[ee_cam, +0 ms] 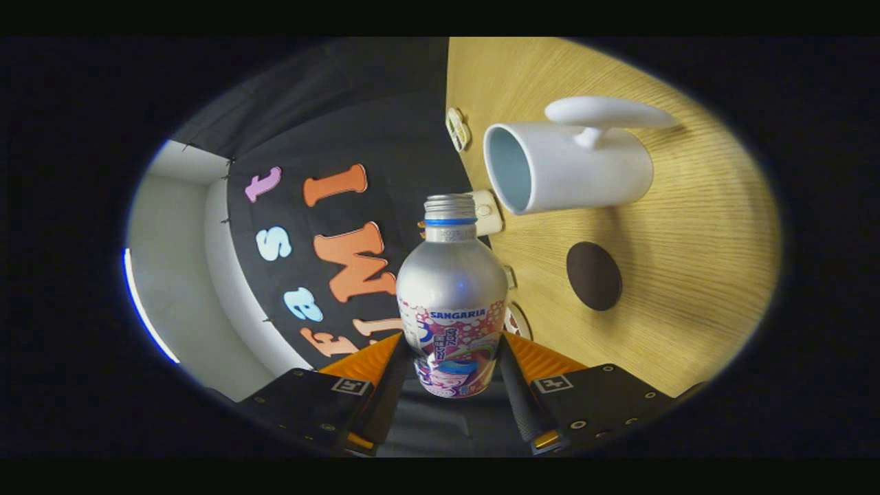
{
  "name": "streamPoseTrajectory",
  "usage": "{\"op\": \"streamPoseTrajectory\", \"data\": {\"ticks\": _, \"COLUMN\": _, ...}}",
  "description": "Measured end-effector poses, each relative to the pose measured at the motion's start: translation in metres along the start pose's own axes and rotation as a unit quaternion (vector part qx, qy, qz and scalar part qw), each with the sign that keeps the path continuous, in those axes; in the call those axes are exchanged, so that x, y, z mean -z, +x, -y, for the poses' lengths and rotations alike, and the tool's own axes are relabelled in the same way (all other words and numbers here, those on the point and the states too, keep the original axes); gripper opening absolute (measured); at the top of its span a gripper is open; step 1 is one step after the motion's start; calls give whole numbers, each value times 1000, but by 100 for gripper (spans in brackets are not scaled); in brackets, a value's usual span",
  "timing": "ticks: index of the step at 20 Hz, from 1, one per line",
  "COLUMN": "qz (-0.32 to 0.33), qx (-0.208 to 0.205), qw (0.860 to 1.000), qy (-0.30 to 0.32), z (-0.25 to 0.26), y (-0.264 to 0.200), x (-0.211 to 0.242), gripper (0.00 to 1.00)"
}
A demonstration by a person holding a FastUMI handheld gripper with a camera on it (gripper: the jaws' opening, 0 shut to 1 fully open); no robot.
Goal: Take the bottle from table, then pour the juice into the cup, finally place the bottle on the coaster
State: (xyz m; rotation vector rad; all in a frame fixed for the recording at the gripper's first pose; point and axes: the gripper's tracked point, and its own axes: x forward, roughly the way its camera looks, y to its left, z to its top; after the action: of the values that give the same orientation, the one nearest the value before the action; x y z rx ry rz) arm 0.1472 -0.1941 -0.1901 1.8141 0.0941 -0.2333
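Note:
A silver aluminium bottle [452, 289] with a printed pink-and-blue label and a screw cap sits between my two fingers, and my gripper [452, 368] is shut on its lower body. The whole view is rolled about a quarter turn, so the wooden table [687, 289] stands like a wall beside the bottle. A white cup [574, 167] with a pale blue inside and a white handle stands on that table, its mouth facing the bottle's cap and just beyond it. A dark round coaster [594, 276] lies on the wood beside the cup, closer to my fingers.
Small pale items [458, 128] [487, 212] lie along the table's far edge, against the black cloth wall [385, 137]. A grey wall [179, 275] shows past the cloth. Bare wood stretches beyond the cup and coaster.

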Motion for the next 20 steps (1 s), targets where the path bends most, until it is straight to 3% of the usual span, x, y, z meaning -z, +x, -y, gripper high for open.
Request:
{"op": "streamPoseTrajectory", "data": {"ticks": 8, "qz": -8, "qx": -9, "qw": 999, "qy": 49, "z": -13, "y": 1, "x": 1, "gripper": 71}}
{"op": "streamPoseTrajectory", "data": {"ticks": 20, "qz": -8, "qx": -18, "qw": 997, "qy": 72, "z": -24, "y": 10, "x": -4, "gripper": 71}}
